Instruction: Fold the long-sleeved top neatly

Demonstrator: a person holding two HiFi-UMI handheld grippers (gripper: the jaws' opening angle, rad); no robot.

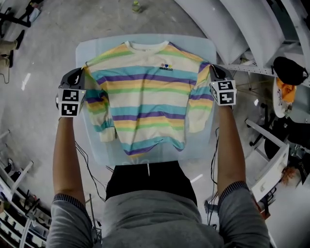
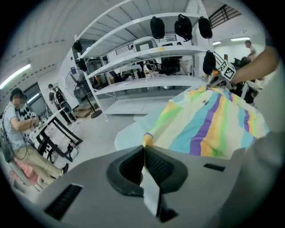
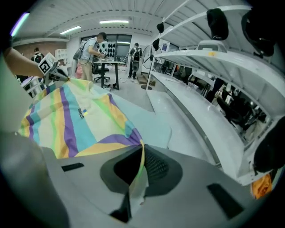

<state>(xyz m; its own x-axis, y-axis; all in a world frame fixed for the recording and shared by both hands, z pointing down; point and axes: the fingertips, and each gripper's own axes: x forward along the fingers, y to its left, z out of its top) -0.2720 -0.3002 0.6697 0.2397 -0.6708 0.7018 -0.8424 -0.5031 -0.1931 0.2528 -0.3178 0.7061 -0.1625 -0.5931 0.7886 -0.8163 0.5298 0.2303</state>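
The left forearm and right forearm reach forward, bare, spread wide and roughly parallel. The left gripper and right gripper both angle downward, each with its jaws closed tight, pinching a fold of the top at a shoulder.

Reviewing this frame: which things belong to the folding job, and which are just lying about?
Part of the job:
- striped top, spread on the table
- left gripper and right gripper, each shut on the top's edge near a shoulder

Lying about:
- white shelving
- small yellowish object on the floor
- cables
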